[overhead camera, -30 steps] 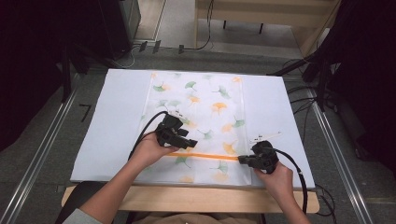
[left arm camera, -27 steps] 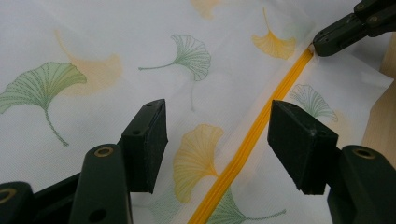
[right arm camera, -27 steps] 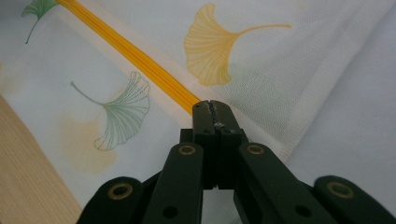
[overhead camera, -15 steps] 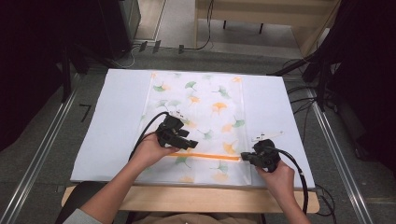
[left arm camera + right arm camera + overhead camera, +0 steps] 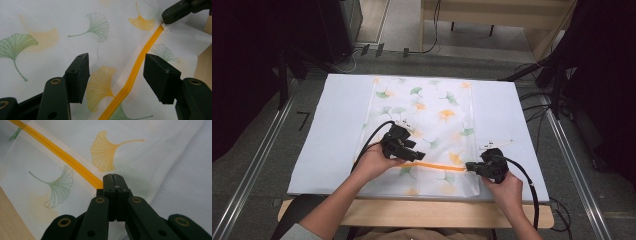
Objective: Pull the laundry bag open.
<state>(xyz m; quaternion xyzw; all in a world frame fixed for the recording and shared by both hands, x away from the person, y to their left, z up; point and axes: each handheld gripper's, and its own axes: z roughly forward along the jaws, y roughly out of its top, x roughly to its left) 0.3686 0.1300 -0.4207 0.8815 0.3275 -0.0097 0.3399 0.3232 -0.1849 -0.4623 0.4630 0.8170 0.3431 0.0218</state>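
Jaws, left: left gripper (image 5: 117,75) stands wide apart, released; in the left gripper view the orange zipper (image 5: 136,72) runs up between the two black pads without touching either.
Jaws, right: right gripper (image 5: 114,180) is clenched tight on the zipper pull (image 5: 164,26); in the left gripper view its tip sits at the upper right, pinching the small white pull at the zipper's end.
Thing: white mesh bag (image 5: 427,125) printed with green and orange ginkgo leaves, lying flat in the middle of the high view.
Zipper place: lower part of the bag in the high view, between the two grippers (image 5: 404,145) (image 5: 472,166).
Long axis: the zipper runs left to right across the high view, parallel to the near table edge; the bag's length runs from bottom to top of the frame.
Edges: the bag's near edge lies just inside the white sheet (image 5: 337,130), close to the wooden table edge (image 5: 422,212) at the bottom.
Open room: bare sheet on both sides of the bag, wider on the left; more free cloth toward the top of the frame.
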